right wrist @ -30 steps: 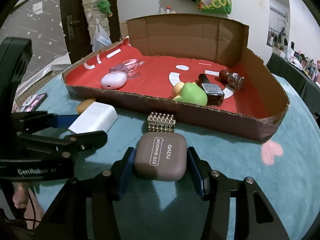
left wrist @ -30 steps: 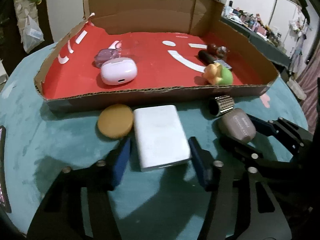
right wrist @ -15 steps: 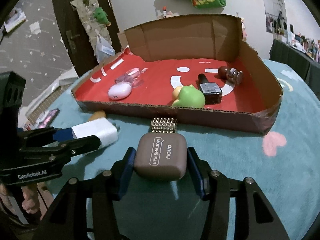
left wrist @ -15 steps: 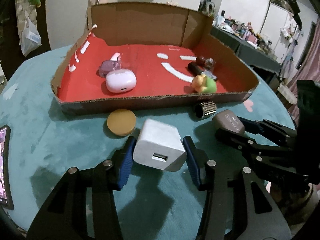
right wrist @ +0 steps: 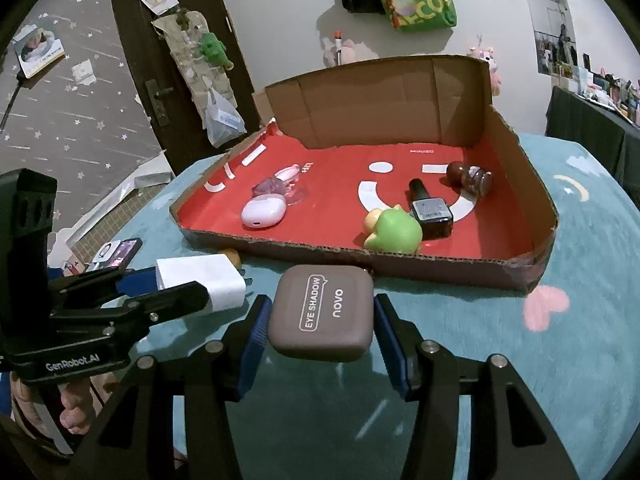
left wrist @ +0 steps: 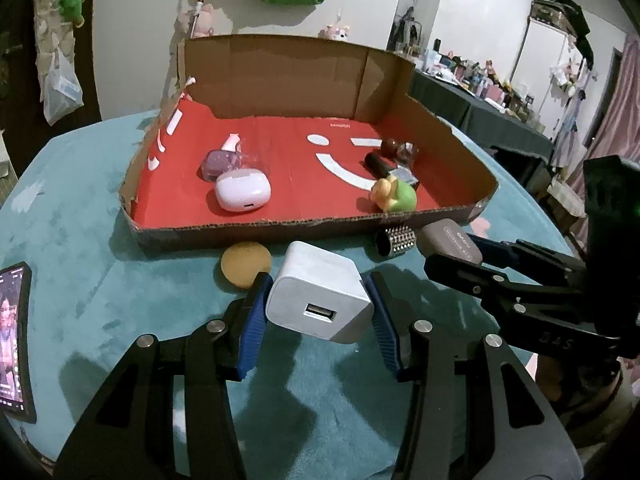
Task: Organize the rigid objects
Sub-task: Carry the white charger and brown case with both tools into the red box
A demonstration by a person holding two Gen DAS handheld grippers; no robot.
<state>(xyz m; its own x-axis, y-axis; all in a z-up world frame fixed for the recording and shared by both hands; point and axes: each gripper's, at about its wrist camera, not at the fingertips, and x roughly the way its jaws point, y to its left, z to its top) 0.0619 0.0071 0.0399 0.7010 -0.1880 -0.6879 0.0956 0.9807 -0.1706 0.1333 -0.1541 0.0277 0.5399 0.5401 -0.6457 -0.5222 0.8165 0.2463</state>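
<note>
a white charger (left wrist: pixel 318 300) clamped in the left gripper (left wrist: pixel 318 322) and an eyeshadow case (right wrist: pixel 322 312) in the right gripper (right wrist: pixel 320 338) are held short of the cardboard tray (left wrist: pixel 280 229), whose front wall should be cleared before release.

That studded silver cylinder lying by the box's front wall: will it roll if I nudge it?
Probably: the studded cylinder lies on its side. The plush teal cloth and the studs may slow it. It looks metallic, so perhaps heavy for its size.

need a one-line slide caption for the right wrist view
Right gripper holds the eyeshadow case before the red-lined box; left gripper holds a charger alongside.
</note>
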